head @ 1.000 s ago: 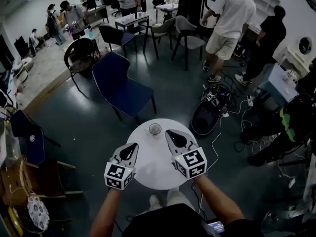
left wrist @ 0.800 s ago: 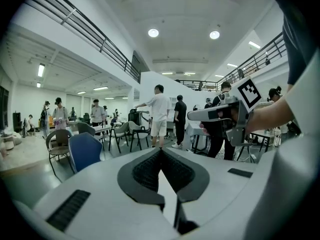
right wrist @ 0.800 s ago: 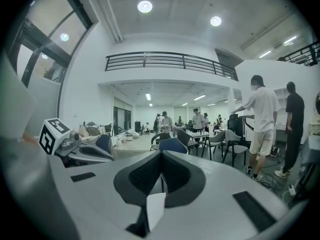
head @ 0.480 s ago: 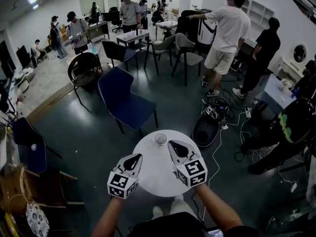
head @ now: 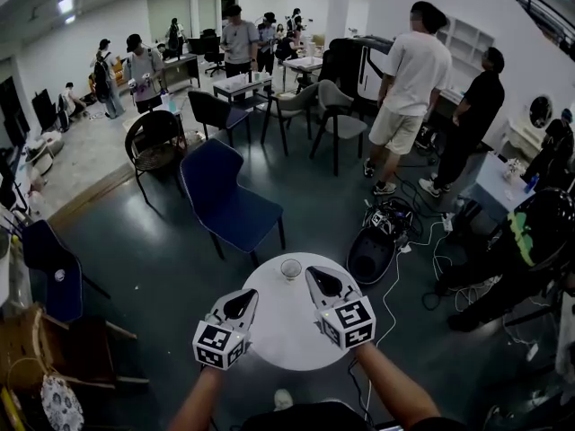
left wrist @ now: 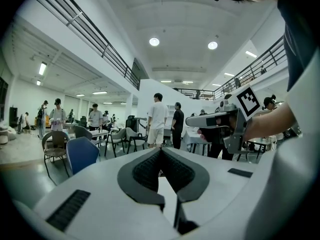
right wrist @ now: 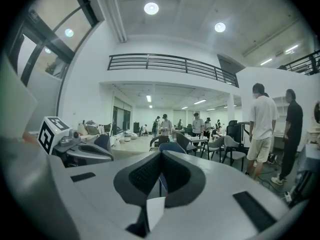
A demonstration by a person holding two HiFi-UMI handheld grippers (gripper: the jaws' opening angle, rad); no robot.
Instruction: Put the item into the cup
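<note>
A dark blue chair (head: 56, 260) stands on the floor at the far left, well apart from the round white bench (head: 286, 335) in front of the person. Over the bench's left side hangs the left tongs (head: 244, 300), pointing away from the person; its own view shows the left tongs (left wrist: 161, 151) pressed tip to tip with nothing caught between them. The clear cup (head: 290, 268) stands upright near the bench's far edge, just beyond and between the two tips, touched by neither; whether anything lies inside it cannot be told. Over the right side hangs the right tongs (head: 316, 277), and its own view shows the right tongs (right wrist: 161, 153) likewise closed together and empty. On the floor to the right lies a black round case (head: 370, 251) among white cables (head: 393, 281)
</note>
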